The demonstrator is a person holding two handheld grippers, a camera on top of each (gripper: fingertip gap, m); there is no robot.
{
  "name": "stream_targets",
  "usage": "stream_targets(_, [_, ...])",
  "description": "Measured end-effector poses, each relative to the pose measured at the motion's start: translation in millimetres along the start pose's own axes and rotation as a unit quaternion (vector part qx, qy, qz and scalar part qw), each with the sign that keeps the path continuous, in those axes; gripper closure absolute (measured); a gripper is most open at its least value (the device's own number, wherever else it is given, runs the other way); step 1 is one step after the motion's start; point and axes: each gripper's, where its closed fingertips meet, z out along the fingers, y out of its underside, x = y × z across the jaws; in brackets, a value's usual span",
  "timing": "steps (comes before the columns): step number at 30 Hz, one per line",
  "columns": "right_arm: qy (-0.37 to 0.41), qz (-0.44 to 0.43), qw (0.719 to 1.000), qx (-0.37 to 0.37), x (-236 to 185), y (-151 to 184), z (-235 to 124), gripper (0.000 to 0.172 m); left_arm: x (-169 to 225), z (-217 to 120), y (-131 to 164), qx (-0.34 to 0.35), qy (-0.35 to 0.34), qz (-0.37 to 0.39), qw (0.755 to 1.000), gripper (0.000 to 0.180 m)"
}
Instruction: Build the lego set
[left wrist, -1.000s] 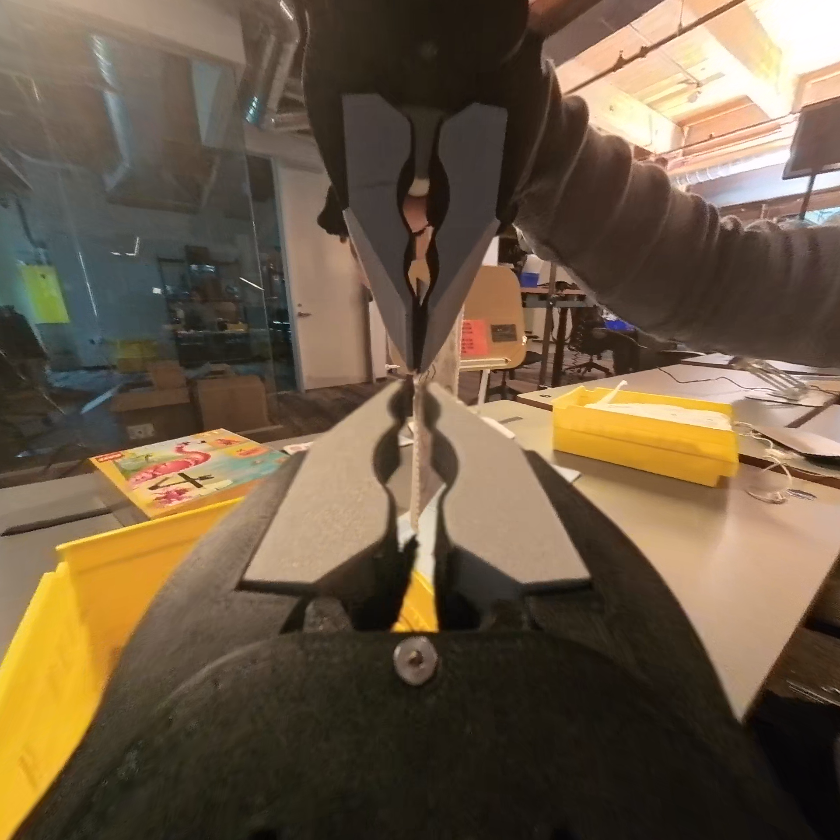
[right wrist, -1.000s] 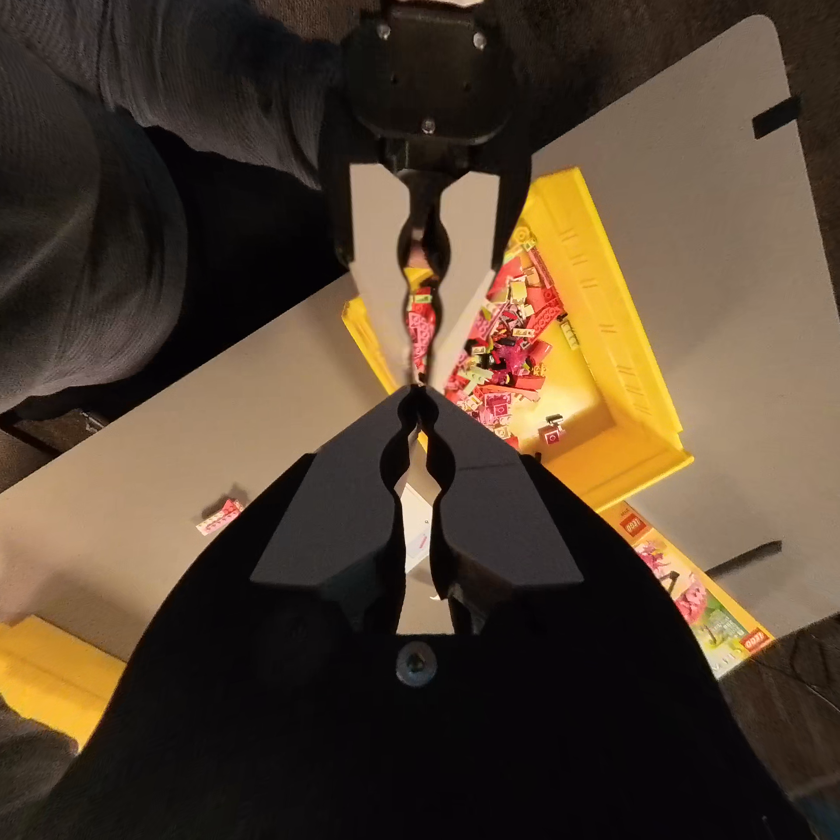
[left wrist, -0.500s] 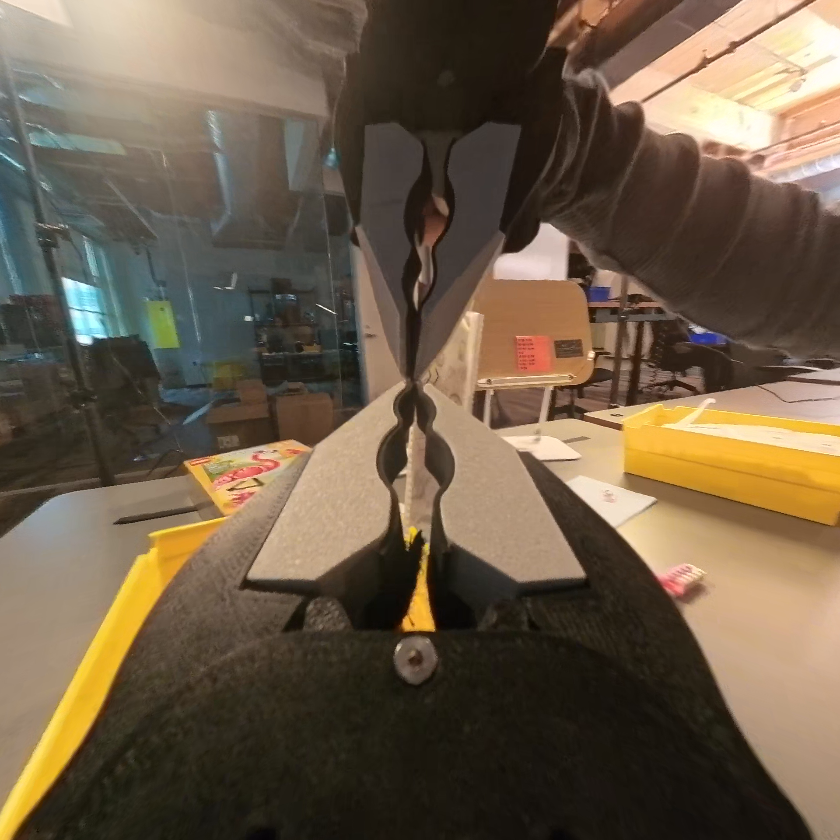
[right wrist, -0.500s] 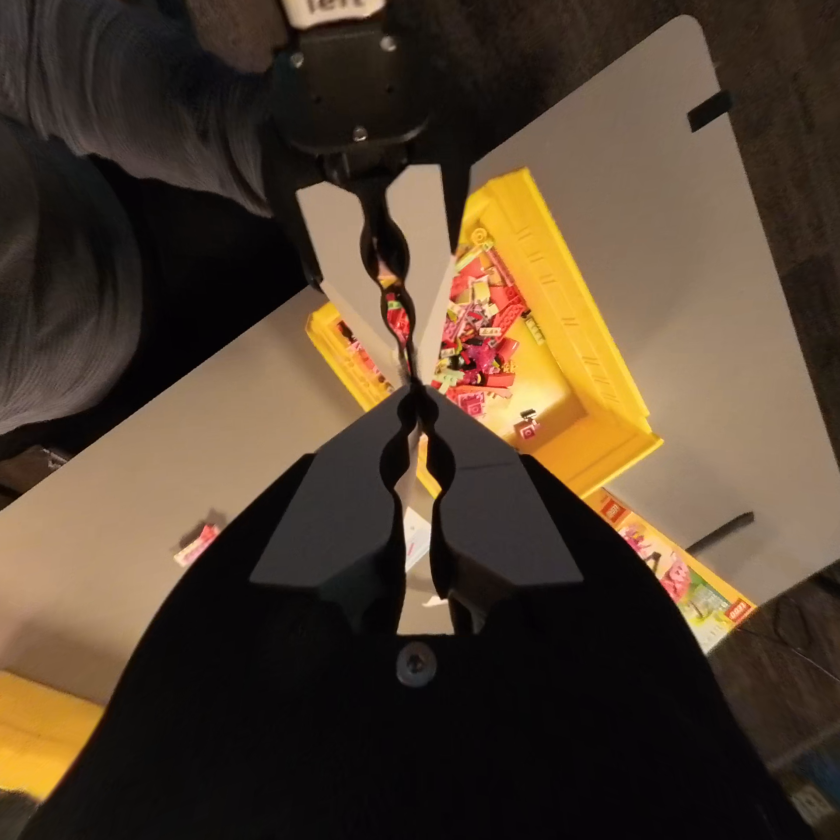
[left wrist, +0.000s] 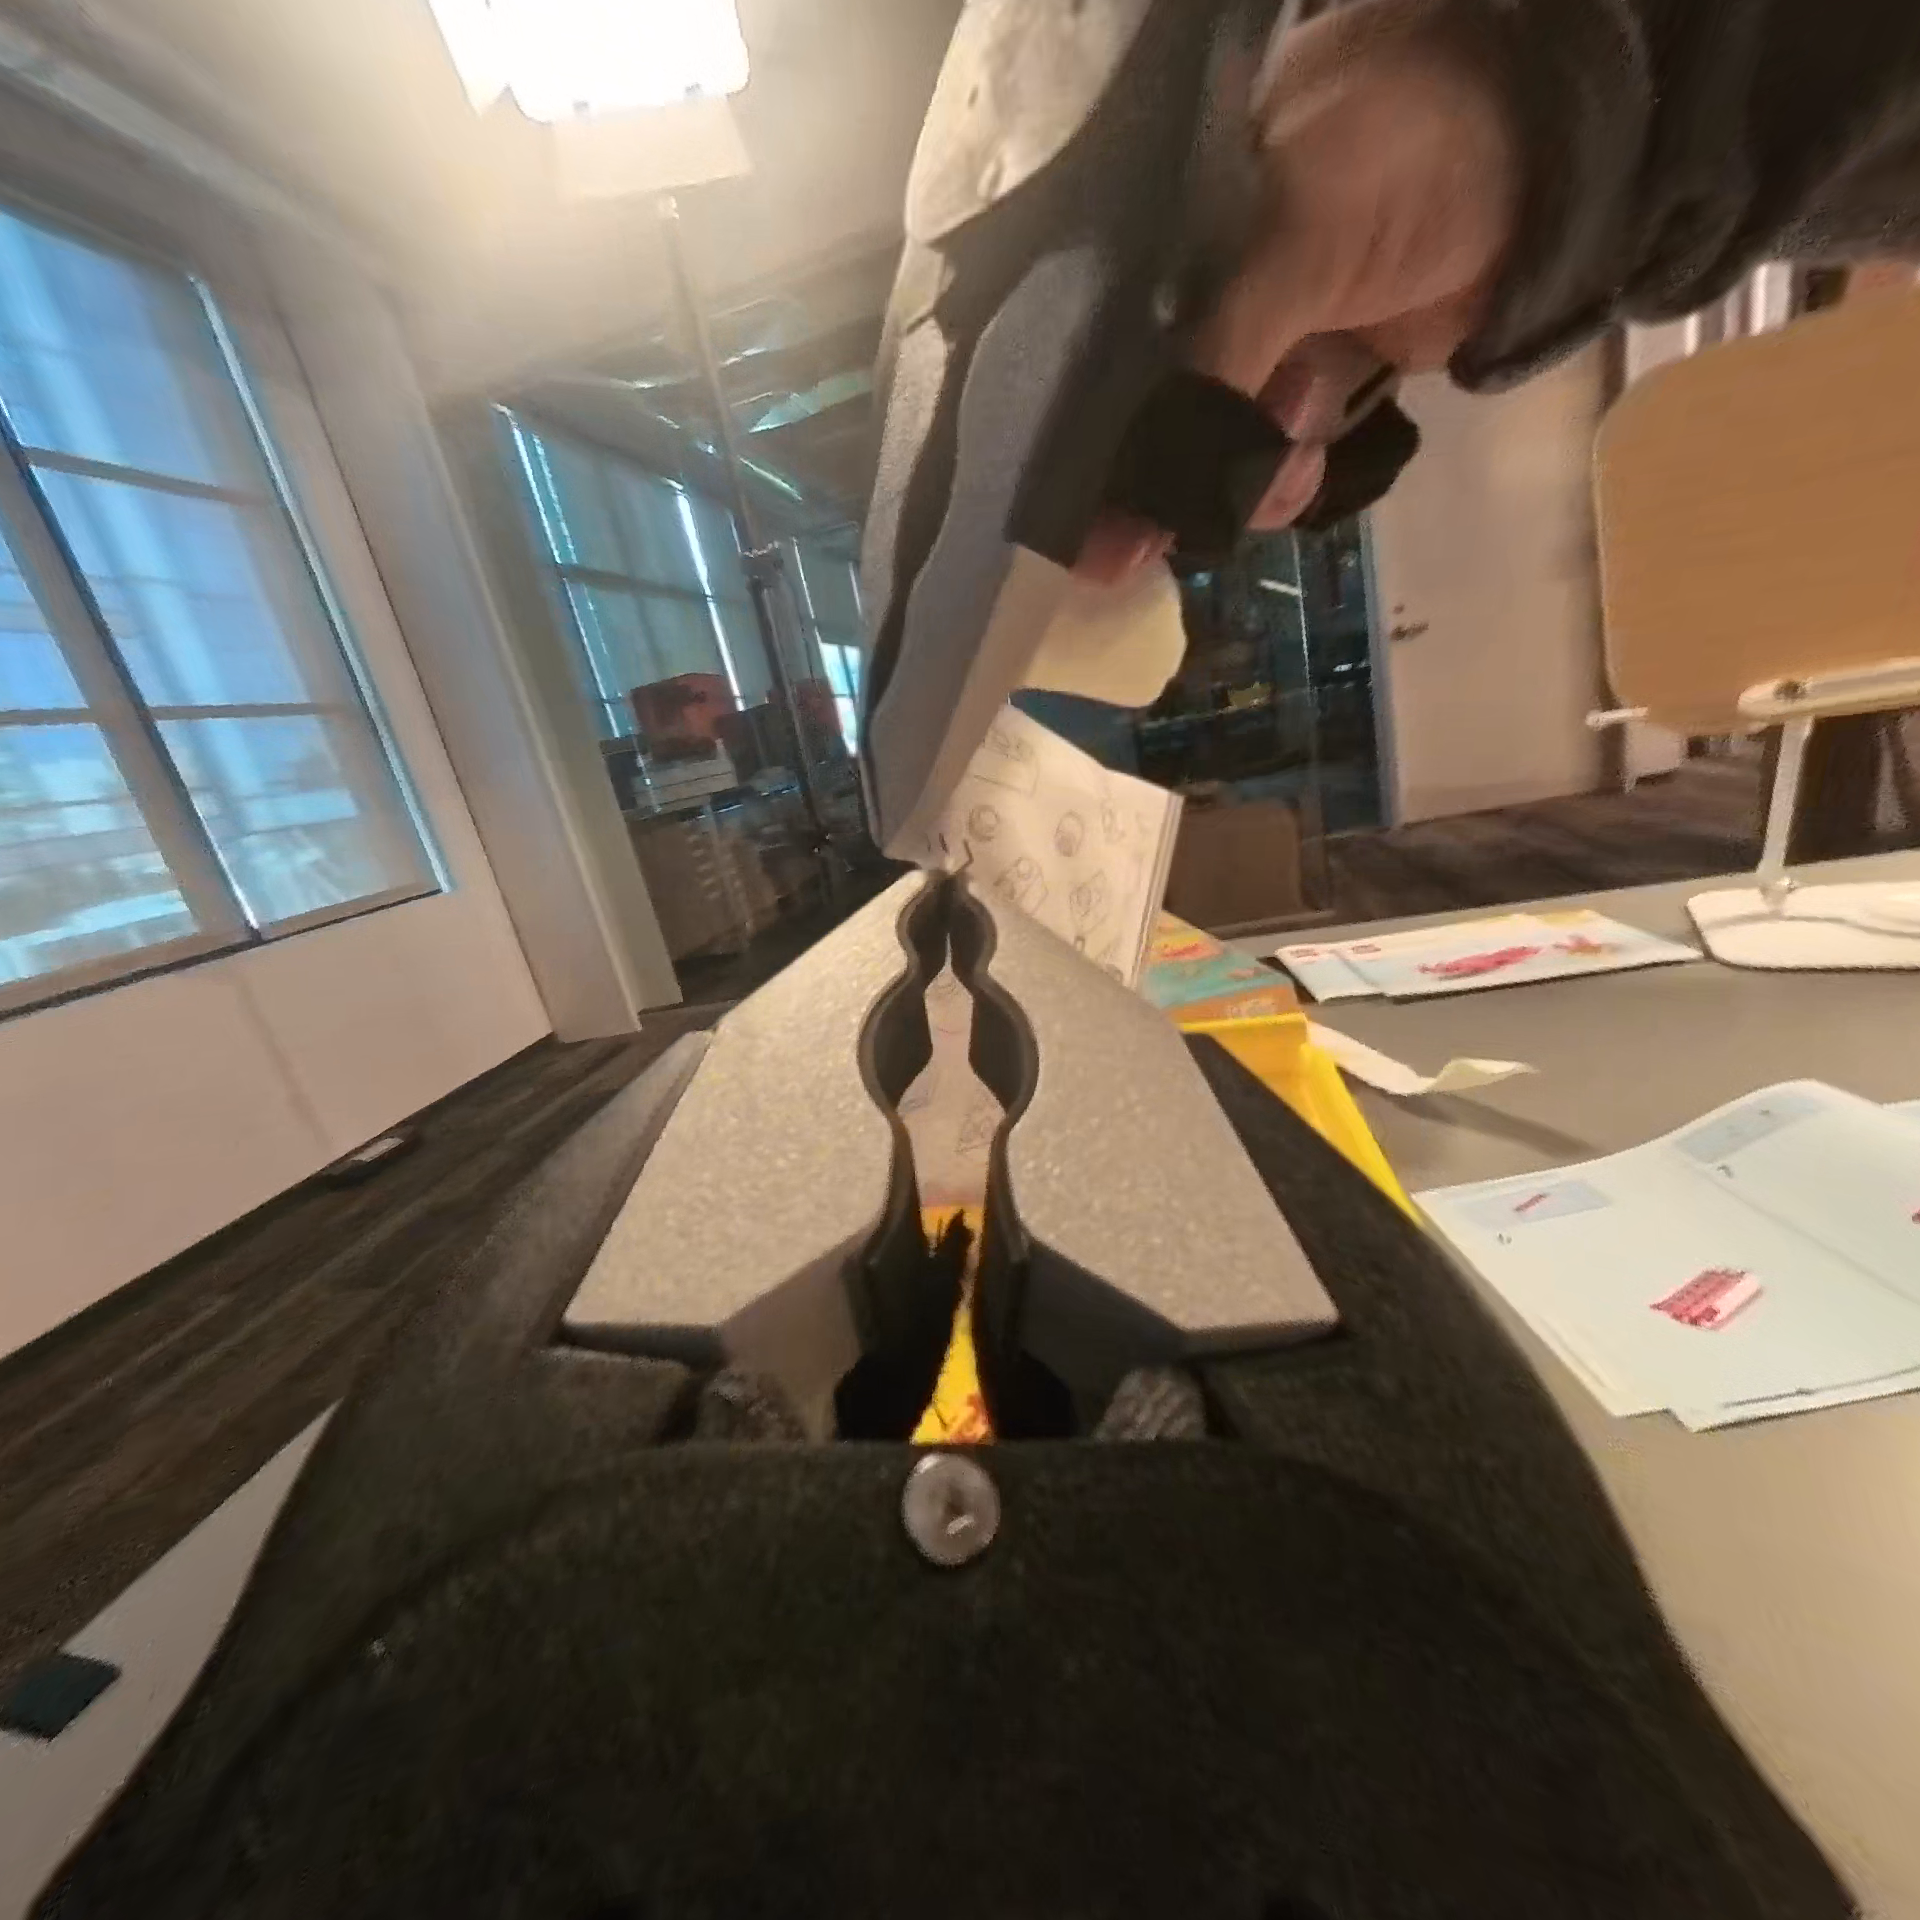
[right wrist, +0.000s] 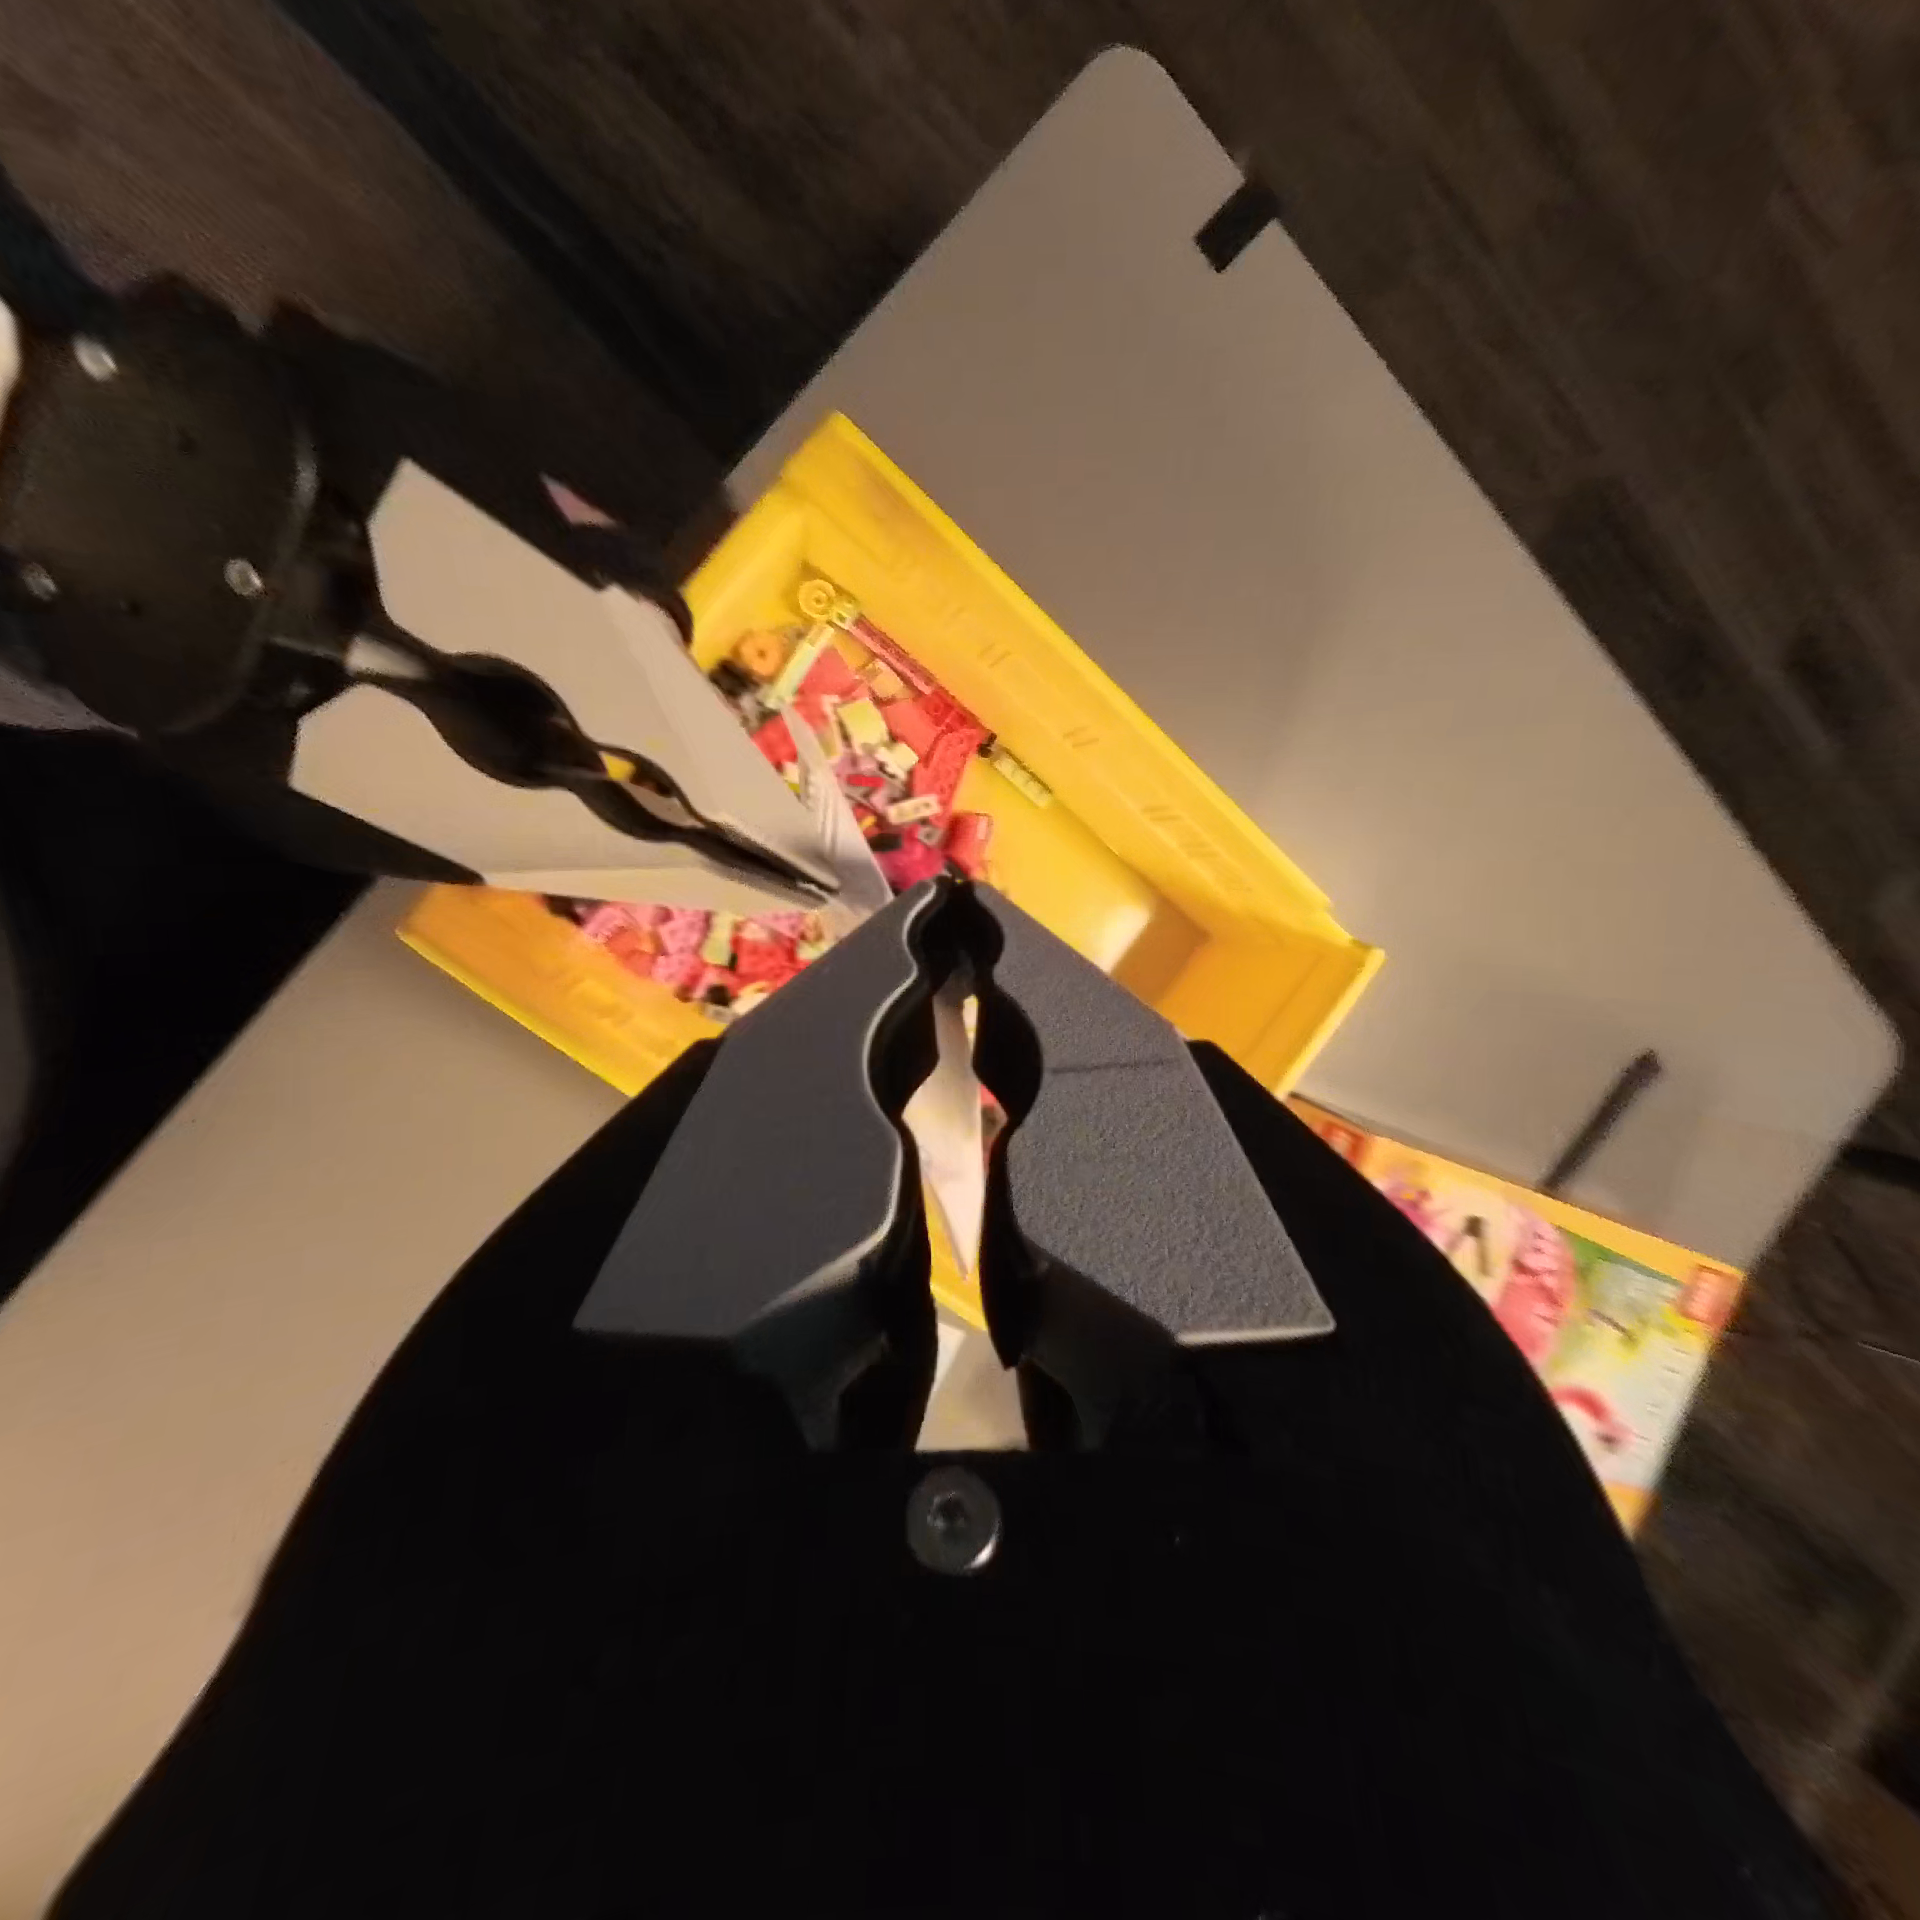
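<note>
At frame centre we pinch a white printed paper bag [left wrist: 1060, 831] between both closed sets of fingers, our left gripper [left wrist: 940, 883] below and our right gripper [right wrist: 951, 888] above, tips almost touching, over the yellow bin [right wrist: 1174, 790] of bricks on the bench [right wrist: 1455, 623].

Left gripper [left wrist: 948, 883] and right gripper [right wrist: 951, 885] clamped, tips nearly touching.
</note>
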Motion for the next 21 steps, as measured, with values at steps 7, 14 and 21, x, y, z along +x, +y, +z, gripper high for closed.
stream_targets(7, [0.023,0.049,0.999,0.005,18.1,21.5,17.8,0.172,9.2,2.1,18.4,-0.028,0.012,-0.018,0.999,0.18])
stream_targets(14, [0.054,0.067,0.996,0.001,34.0,35.2,30.6,0.172,13.2,0.6,32.4,-0.047,0.013,-0.036,0.998,0.18])
stream_targets(21, [0.054,0.088,0.994,0.019,38.5,43.4,38.3,0.172,16.6,-2.4,42.1,-0.065,0.018,-0.037,0.997,0.18])
